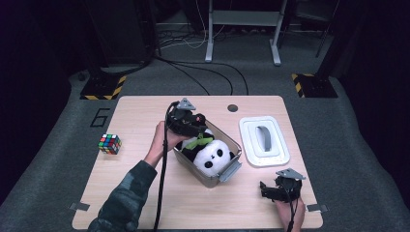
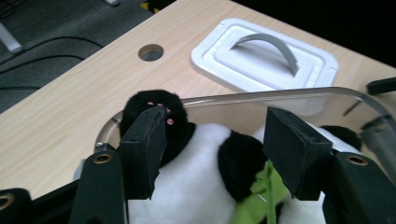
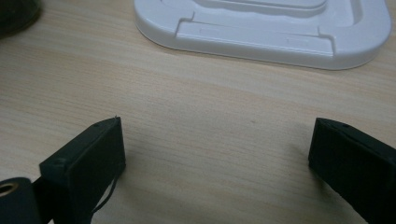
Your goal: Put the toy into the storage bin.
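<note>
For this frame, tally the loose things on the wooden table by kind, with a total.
Black-and-white plush panda toy: 1
Clear plastic storage box: 1
White plastic lid with grey handle: 1
Multicoloured puzzle cube: 1
Total: 4

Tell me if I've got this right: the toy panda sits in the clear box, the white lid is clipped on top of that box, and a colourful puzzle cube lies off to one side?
Not quite. The white lid is not on the clear box; it lies flat on the table beside it, as the high view shows. The rest holds: the toy panda sits in the open box, and the puzzle cube lies off to one side.
</note>
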